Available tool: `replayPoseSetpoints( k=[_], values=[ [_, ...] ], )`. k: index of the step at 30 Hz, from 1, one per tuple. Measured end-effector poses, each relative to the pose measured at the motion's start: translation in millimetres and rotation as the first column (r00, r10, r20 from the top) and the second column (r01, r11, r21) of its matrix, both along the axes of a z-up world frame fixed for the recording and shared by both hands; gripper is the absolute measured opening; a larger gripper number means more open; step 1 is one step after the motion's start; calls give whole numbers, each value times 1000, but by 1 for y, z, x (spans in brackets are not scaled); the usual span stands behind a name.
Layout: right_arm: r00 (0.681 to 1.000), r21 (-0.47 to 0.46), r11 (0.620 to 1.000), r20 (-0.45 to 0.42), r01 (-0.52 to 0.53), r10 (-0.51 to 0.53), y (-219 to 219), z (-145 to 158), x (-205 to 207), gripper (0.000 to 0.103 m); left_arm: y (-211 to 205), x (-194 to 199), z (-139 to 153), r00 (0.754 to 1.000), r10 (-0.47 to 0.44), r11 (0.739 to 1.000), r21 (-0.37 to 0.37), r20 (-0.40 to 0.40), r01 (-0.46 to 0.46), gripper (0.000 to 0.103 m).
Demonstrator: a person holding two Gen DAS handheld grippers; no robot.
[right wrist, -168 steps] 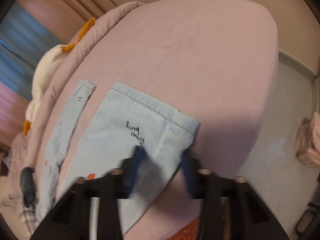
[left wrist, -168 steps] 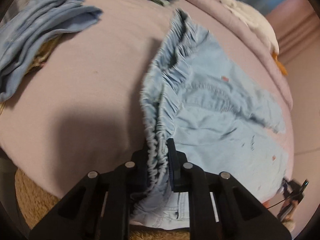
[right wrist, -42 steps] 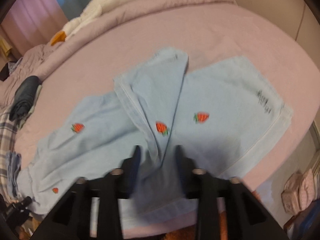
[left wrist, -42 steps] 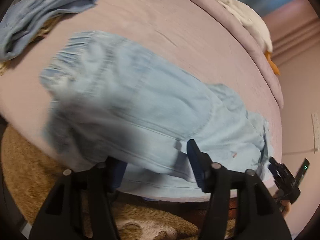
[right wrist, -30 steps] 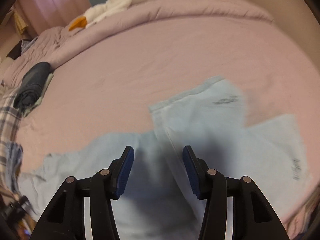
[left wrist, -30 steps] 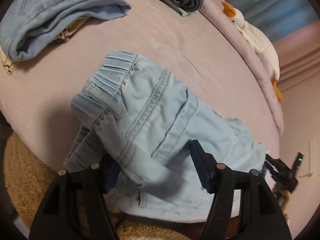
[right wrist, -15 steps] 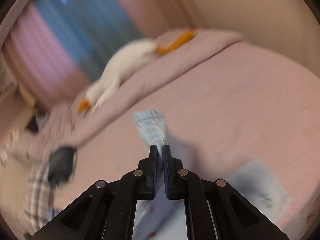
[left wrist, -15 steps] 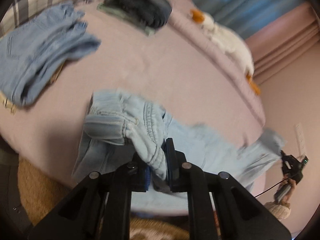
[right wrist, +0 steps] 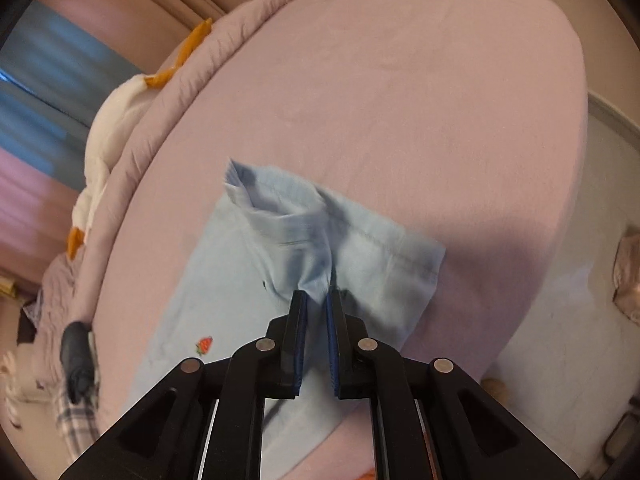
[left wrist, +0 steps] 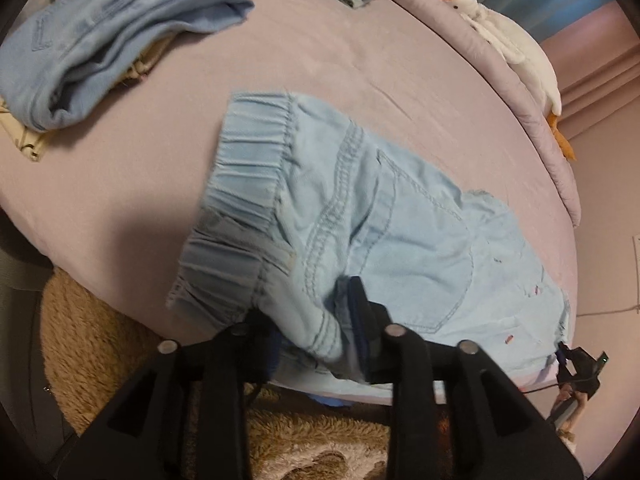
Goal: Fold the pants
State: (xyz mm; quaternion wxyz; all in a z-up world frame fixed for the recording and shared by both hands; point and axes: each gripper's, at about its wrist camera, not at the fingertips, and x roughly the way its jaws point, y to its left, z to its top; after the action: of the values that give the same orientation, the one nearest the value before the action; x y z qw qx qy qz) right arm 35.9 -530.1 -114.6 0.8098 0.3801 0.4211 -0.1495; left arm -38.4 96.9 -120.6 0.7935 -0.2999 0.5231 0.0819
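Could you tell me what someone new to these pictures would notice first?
The light blue pants spread on the pink bed catch the eye first. The left gripper is opening with waist-end fabric between its fingers; the right gripper is opening around a bunched leg hem. A white goose plush lies along the far edge.

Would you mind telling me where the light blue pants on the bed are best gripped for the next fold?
Probably the elastic waistband of the light blue pants, approached from the near bed edge: it is thick, gathered and overhangs there. The left gripper, jaws opening, has fabric between them just beside it.
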Motion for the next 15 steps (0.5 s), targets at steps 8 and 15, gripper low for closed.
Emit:
replayPoseSetpoints(
  k=[8, 15],
  values=[
    [1000, 42, 999, 19, 16, -16, -12, -3, 14, 46, 6, 3, -11, 1000, 23, 999, -22, 9, -23, 36],
    [1000, -47, 999, 22, 7, -6, -6, 13, 14, 4, 5, -2, 3, 999, 41, 999, 20, 31, -41, 12]
  ],
)
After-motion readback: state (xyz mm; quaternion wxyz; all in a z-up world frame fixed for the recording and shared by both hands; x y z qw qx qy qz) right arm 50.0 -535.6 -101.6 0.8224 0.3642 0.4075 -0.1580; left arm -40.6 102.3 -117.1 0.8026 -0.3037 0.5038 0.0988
